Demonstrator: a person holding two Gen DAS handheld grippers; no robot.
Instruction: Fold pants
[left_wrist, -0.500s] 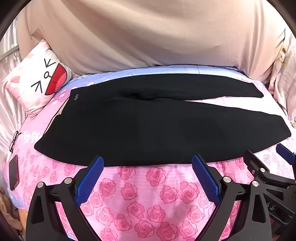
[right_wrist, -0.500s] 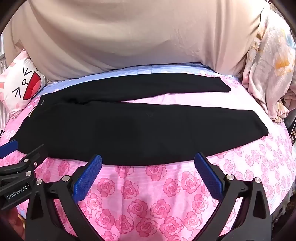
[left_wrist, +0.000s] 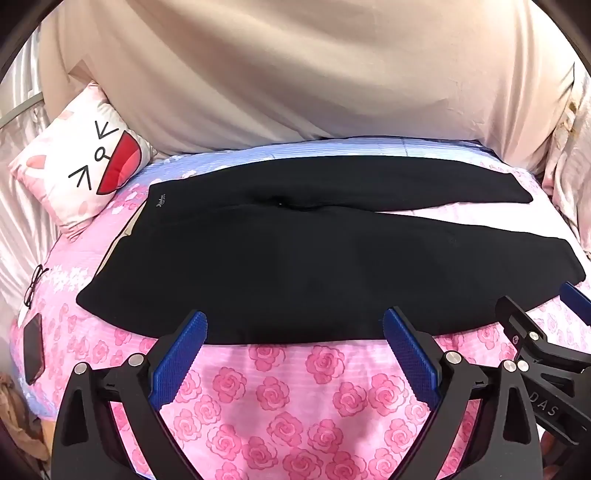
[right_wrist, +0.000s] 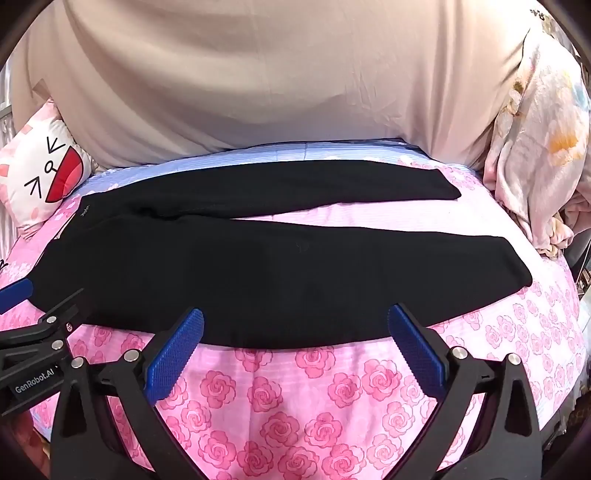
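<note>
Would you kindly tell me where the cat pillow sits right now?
In both views the pillow leans at the bed's far left corner, just left of the pants' waistband.

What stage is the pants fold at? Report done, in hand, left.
Done: the black pants lie spread flat on the rose bedsheet, legs apart. In hand: nothing; the left gripper and right gripper are both open at the near edge. Left: every fold.

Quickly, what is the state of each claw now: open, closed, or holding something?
Left claw: open, holding nothing, just short of the near edge of the black pants.
Right claw: open, holding nothing, at that same edge.
</note>
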